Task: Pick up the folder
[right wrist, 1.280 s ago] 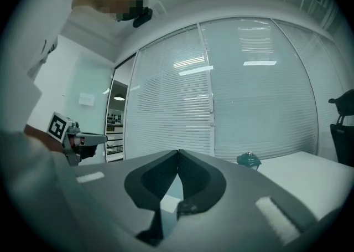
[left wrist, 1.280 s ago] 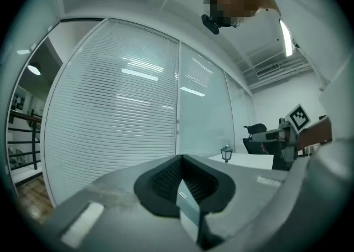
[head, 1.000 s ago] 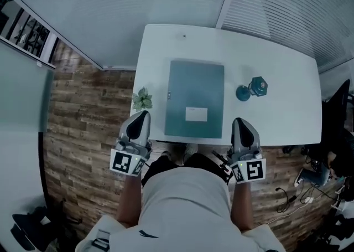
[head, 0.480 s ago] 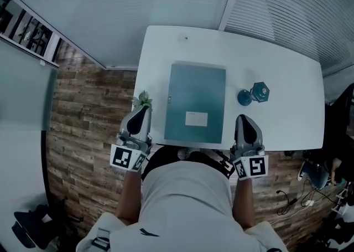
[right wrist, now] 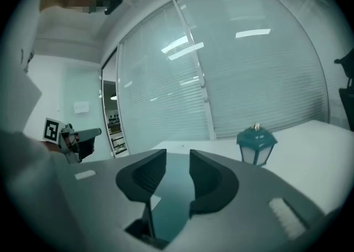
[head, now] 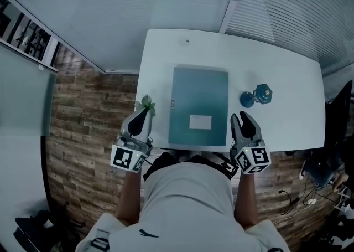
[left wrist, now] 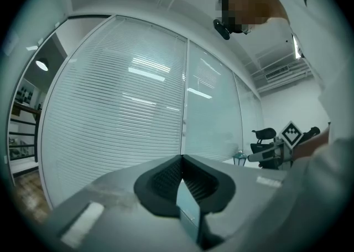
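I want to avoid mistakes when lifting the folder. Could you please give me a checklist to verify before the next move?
1. Folder lies flat on table, nothing on top: ok.
2. Right gripper jaws opening, nothing between them: ok.
3. Left gripper open for gripping: not ok, it is shut.
4. Lantern apart from folder: ok.
5. Small plant clear of left gripper: cannot tell.
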The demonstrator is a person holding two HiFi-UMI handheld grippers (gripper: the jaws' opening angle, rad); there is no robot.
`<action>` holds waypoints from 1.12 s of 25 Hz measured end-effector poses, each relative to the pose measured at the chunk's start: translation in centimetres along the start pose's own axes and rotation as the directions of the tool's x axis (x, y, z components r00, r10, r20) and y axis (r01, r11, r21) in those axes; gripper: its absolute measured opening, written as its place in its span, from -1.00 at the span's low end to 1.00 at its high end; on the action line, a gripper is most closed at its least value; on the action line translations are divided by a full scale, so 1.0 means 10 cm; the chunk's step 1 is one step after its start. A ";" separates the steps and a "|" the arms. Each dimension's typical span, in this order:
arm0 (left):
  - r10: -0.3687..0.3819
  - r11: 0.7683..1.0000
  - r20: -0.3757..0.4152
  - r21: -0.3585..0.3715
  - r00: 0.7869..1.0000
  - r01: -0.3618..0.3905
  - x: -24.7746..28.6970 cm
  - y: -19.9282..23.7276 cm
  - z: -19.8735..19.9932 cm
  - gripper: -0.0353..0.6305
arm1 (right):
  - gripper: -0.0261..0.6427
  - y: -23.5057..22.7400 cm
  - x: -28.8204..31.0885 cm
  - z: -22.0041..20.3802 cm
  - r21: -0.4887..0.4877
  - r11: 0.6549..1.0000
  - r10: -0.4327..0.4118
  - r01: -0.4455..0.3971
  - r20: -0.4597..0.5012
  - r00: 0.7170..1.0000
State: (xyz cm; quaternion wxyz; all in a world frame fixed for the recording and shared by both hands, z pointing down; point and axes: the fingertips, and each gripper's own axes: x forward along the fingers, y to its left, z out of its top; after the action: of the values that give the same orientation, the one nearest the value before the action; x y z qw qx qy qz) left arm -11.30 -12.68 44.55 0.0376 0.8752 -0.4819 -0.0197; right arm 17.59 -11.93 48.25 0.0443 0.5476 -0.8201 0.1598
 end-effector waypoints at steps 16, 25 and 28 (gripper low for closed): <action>-0.062 0.998 -0.108 -0.032 0.992 0.059 -0.02 -0.19 -0.30 -0.88 | 0.21 -0.13 0.78 -1.38 0.388 0.921 0.238 -0.018 -0.529 0.814; -0.102 0.994 -0.170 -0.042 0.980 0.097 0.11 -0.32 -0.52 -0.88 | 0.24 -0.15 0.80 -1.46 0.490 0.871 0.316 -0.048 -0.481 0.818; -0.108 0.994 -0.187 -0.048 0.977 0.100 0.18 -0.34 -0.57 -0.88 | 0.23 -0.15 0.80 -1.46 0.496 0.867 0.330 -0.056 -0.484 0.810</action>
State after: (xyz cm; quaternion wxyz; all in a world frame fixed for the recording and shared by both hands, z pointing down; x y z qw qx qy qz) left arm -7.07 -12.07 49.89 0.0990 0.8962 -0.4293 0.0522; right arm 14.26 -15.03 64.33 0.1323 0.3831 -0.7627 0.5040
